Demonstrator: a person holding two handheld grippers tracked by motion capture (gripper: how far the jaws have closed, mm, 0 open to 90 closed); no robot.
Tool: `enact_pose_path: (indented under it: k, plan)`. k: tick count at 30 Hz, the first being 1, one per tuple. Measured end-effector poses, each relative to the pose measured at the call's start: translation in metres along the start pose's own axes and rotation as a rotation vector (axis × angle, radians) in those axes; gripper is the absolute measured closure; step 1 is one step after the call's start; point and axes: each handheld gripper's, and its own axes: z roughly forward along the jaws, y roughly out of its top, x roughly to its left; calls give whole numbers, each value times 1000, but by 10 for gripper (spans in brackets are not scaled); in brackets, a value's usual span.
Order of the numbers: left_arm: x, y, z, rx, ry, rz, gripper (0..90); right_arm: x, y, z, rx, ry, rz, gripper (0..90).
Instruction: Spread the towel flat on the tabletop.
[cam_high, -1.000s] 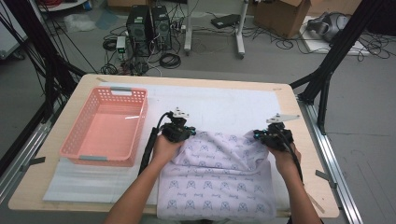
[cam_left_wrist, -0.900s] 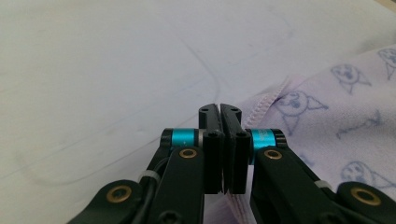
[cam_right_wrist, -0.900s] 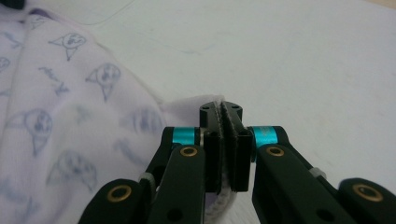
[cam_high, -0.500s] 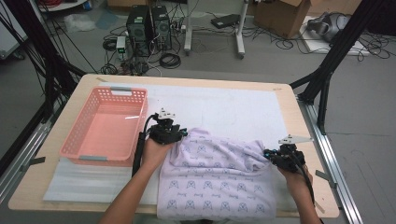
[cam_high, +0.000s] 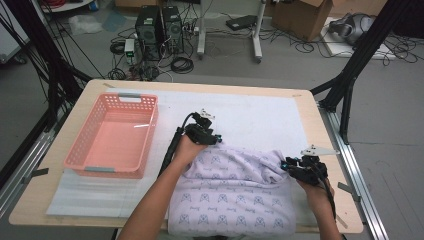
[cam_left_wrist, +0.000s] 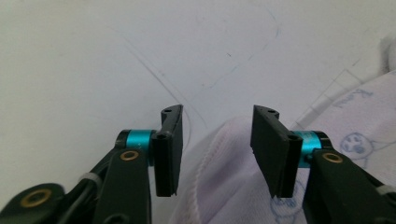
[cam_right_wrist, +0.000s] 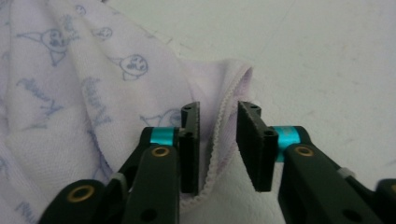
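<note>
A pale lilac cloth (cam_high: 235, 195) printed with small blue figures lies folded on the white mat (cam_high: 250, 110), its near part hanging over the table's front edge. My left gripper (cam_high: 212, 138) sits at the fold's far left corner. Its jaws have just been opening and stand apart (cam_left_wrist: 217, 112), with the cloth's hem (cam_left_wrist: 219, 154) loose below and between them. My right gripper (cam_high: 289, 165) is at the fold's right corner. Its jaws have also just been opening (cam_right_wrist: 218, 109); the scalloped hem (cam_right_wrist: 224, 102) runs between the pads without being pressed.
A pink plastic basket (cam_high: 115, 170) stands on the left of the wooden table (cam_high: 310, 107), with nothing in it. Black frame posts rise at the table's left and right sides. Computers, cables and boxes lie on the floor beyond the far edge.
Both grippers held the cloth's far edge shut a second ago; now both jaws stand apart and the edge lies on the mat. The right hand moved nearer and lower.
</note>
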Motion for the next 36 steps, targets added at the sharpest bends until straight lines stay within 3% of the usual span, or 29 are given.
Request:
enact_pose_path:
  k: [2,4,5,12,16,19,21,24,29,31,33,34,35,36]
  plan:
    - [-1,-3,5,59,14,13,718,-2,0,-1,-12,2,12,638]
    - [2,-2,2,46,29,-11,875,-3,0,-2,-23,0,22,629]
    - [4,-2,-2,37,51,-6,875,-4,0,-2,-25,1,25,628]
    - [24,1,-38,-147,242,-115,875,-5,4,0,-36,-6,24,629]
    - [36,-2,-58,-232,341,-181,875,-13,18,3,-81,-24,58,622]
    - [46,-9,-68,-286,387,-243,875,-19,34,7,-81,-39,76,599]
    - [51,-15,-70,-293,395,-260,874,-21,45,11,-82,-53,72,576]
    - [52,-22,-68,-268,365,-267,873,-25,62,22,-72,-54,88,560]
    - [50,-27,-66,-269,346,-271,872,-24,86,58,27,-82,63,548]
    - [51,-28,-67,-270,338,-271,872,-25,88,73,91,-91,96,551]
    - [52,-28,-69,-280,336,-278,872,-27,86,88,187,-94,113,610]
    - [52,-28,-70,-286,332,-280,872,-28,84,93,219,-71,121,634]
    - [53,-28,-70,-289,330,-283,872,-27,84,93,212,-75,126,785]
    - [53,-28,-70,-288,333,-281,872,-28,84,93,207,-11,141,849]
